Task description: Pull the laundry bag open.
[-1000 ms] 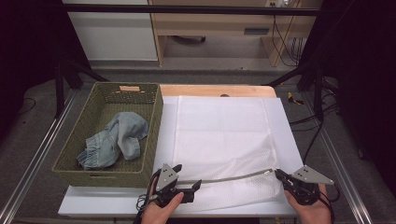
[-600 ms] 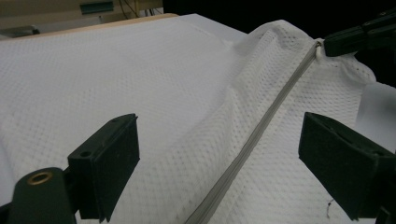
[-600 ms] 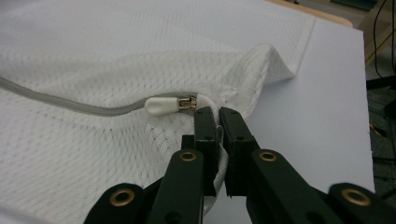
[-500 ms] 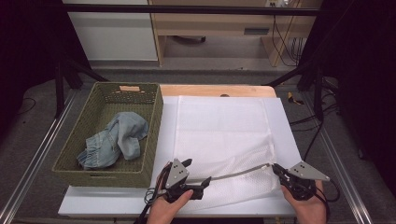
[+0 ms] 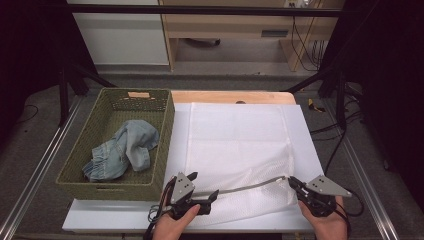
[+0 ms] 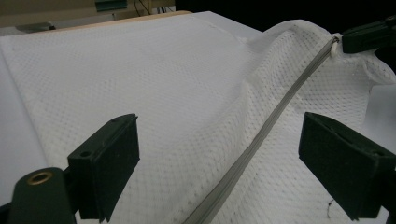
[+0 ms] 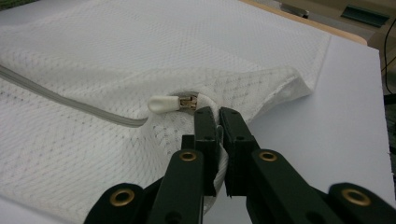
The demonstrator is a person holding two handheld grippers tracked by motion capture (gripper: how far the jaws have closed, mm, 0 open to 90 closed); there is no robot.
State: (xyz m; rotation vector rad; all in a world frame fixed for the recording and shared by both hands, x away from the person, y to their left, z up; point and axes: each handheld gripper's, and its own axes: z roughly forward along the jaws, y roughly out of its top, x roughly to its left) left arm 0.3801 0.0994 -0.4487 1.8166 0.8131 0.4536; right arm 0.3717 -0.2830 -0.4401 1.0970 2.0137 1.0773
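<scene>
The right gripper (image 7: 218, 114) is clamped on the mesh bag (image 5: 240, 145) beside its zipper pull (image 7: 164, 103), while the left gripper (image 6: 219, 172) stands released over the zipper (image 6: 261, 135).

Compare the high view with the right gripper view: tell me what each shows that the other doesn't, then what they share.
High view alone: the green woven basket with blue denim clothing inside, and the left gripper with its jaws apart.

Right gripper view alone: the white zipper pull close up, and the right gripper shut on the mesh fabric just beside it.

Both: the white mesh laundry bag, its grey zipper, and the white table surface.
</scene>
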